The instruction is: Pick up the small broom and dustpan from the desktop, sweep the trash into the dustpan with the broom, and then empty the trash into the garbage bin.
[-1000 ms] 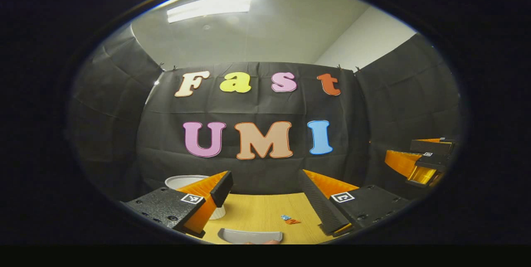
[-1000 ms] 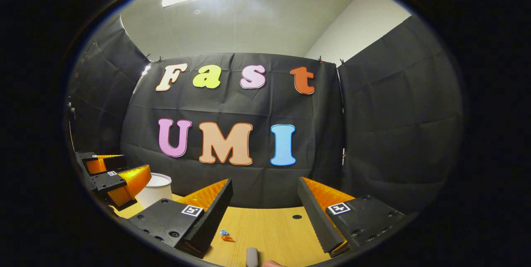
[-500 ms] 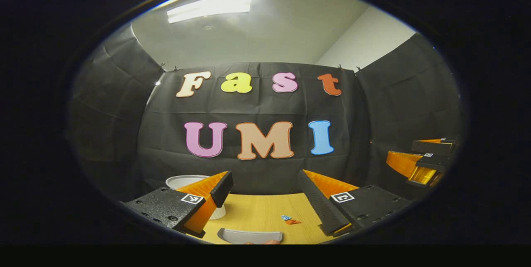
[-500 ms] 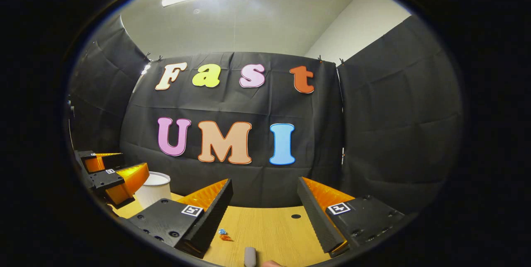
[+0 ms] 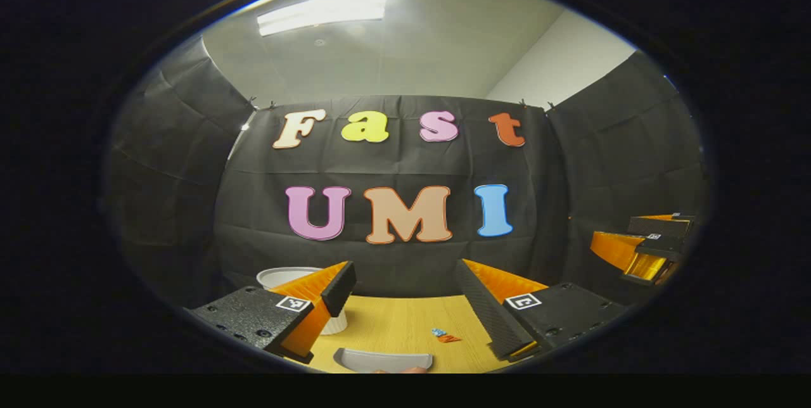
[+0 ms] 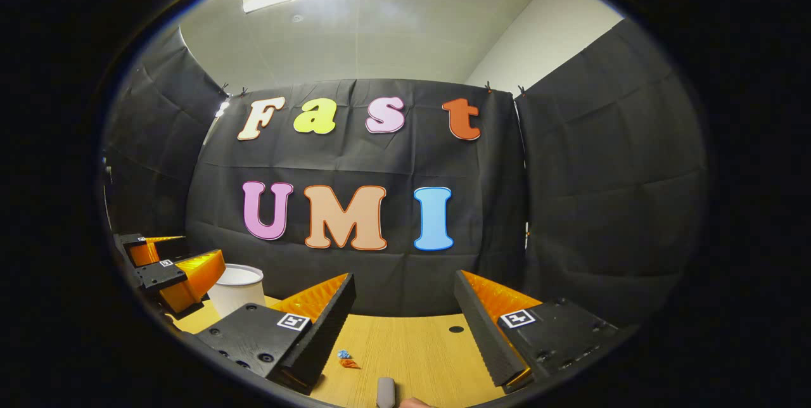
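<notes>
On the wooden desk [image 5: 393, 325], trash [image 5: 443, 336] lies beyond the dustpan [image 5: 383, 360]; the bin [image 6: 236, 289] stands at the back-left. Both grippers [image 5: 405, 294] [image 6: 405, 297] hover spread, empty. Lower the right squarely over the broom handle [image 6: 385, 391] before closing.

Matt wood-grain desktop [image 6: 412, 351]

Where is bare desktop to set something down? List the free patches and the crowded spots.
Free: the desktop between the trash scraps and the small dark hole. Crowded: around the white bin, and the near edge, where the dustpan and the grey handle tip lie.
</notes>
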`<state>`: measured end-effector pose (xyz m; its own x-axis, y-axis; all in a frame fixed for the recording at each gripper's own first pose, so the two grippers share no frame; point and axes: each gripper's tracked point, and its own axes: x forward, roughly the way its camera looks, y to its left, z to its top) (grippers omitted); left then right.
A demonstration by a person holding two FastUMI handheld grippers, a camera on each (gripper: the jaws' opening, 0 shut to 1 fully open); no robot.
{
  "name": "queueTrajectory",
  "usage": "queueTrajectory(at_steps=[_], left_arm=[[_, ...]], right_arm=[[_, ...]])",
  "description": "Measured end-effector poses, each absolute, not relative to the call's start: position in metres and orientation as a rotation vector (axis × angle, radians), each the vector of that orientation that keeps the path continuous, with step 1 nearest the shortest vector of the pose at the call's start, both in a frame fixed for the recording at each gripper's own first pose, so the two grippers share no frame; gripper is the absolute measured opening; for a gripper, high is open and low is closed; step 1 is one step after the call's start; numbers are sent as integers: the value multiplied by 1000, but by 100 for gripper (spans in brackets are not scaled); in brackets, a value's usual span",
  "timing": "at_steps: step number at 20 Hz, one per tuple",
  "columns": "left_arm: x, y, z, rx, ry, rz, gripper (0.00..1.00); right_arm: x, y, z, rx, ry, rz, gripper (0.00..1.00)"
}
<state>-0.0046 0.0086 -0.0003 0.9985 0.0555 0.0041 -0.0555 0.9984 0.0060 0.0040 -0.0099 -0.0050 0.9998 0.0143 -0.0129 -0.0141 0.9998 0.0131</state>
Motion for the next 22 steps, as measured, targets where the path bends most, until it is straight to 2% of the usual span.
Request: queueTrajectory(at_steps=[2, 4, 13, 15, 17, 18, 21, 22], left_arm=[[-6, 9, -1, 5, 0, 61, 99], [-5, 10, -2, 5, 1, 62, 95], [-4, 3, -16, -33, 41, 62, 99], [0, 5, -20, -42, 66, 80, 92], [0, 5, -23, -29, 78, 106, 99], [0, 6, -23, -18, 82, 118, 96], [-1, 1, -36, 10, 117, 127, 99], [-3, 1, -44, 16, 135, 129, 95]], right_arm=[[5, -9, -5, 10, 17, 16, 92], [5, -9, -9, 8, 23, 17, 92], [7, -12, -25, 12, 64, 42, 93], [10, -16, -34, 17, 90, 60, 92], [14, -23, -45, 21, 123, 84, 92], [16, -26, -51, 27, 141, 98, 93], [17, -29, -77, 48, 201, 162, 92], [16, -30, -88, 45, 220, 180, 92]])
